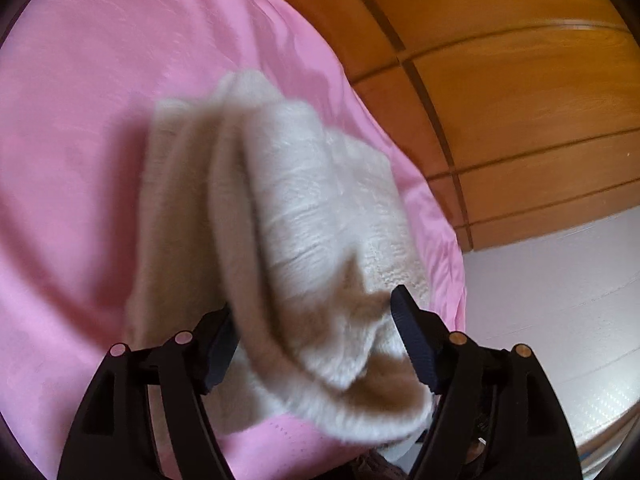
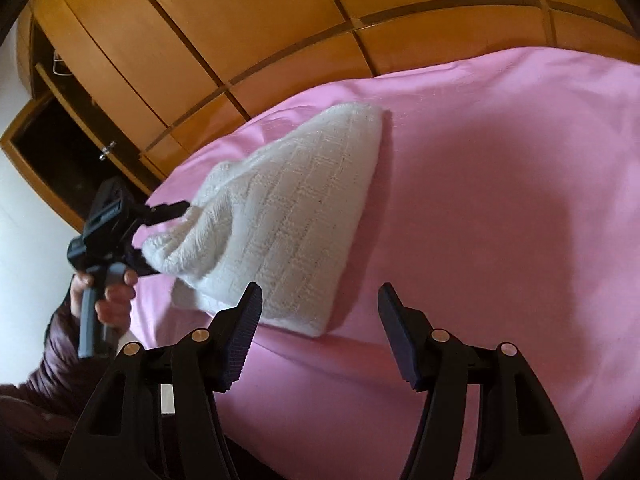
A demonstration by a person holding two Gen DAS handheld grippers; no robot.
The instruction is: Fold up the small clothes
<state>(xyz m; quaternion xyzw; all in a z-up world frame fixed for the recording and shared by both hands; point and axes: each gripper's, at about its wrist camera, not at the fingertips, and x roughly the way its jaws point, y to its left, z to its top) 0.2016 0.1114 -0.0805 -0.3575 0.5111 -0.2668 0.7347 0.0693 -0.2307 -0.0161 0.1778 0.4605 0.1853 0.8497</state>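
Observation:
A white knitted garment (image 1: 304, 208) lies bunched on a pink bedsheet (image 1: 80, 120). My left gripper (image 1: 314, 300) stands wide around the garment's near end, and the cloth fills the gap loosely between its fingers. In the right wrist view the same garment (image 2: 288, 216) forms a rough triangle on the sheet (image 2: 500, 200). Its rumpled left end sits between the fingers of the left gripper (image 2: 168, 238), which a hand (image 2: 112, 296) holds. My right gripper (image 2: 320, 288) is open and empty just above the sheet, beside the garment's near corner.
A wooden wardrobe (image 2: 240, 20) runs behind the bed, with an open dark compartment (image 2: 52, 152) at the left. The bed's edge drops to a pale floor (image 1: 560, 280) on the right of the left wrist view. A dark padded sleeve (image 2: 48, 368) is at lower left.

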